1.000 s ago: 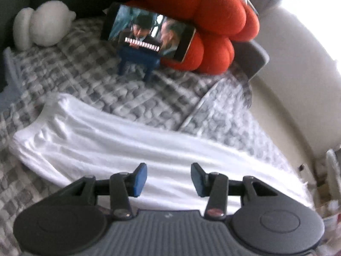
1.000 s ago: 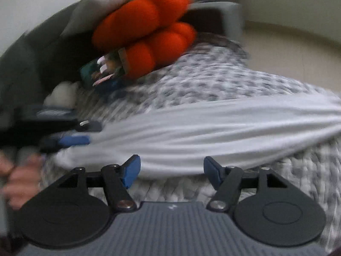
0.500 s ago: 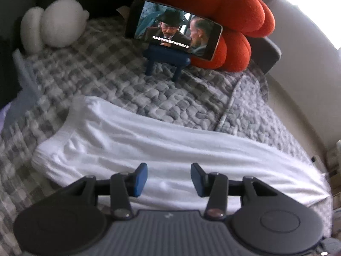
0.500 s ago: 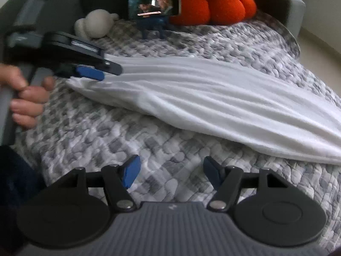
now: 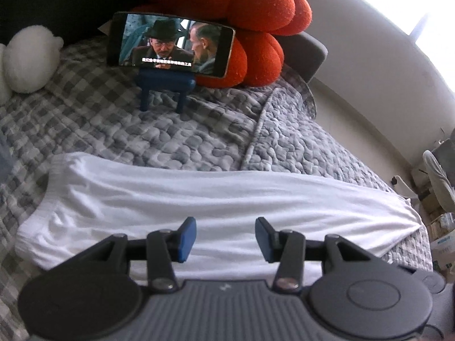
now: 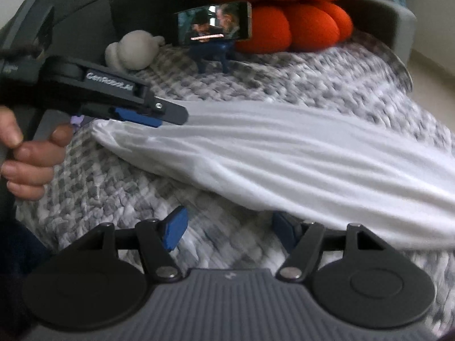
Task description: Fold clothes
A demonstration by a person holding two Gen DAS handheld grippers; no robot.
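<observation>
Garment (image 5: 216, 199) edges free — grey quilt (image 5: 199, 130) surrounds; unobstructed.

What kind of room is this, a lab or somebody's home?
Most likely a home bedroom or lounge: a grey checked quilted blanket covers a bed or sofa, with an orange knotted plush cushion and a phone playing a film propped on it.

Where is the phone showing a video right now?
In both views, the phone stands far back on a small blue stand, against the orange knot cushion, right of the white plush toy.
</observation>
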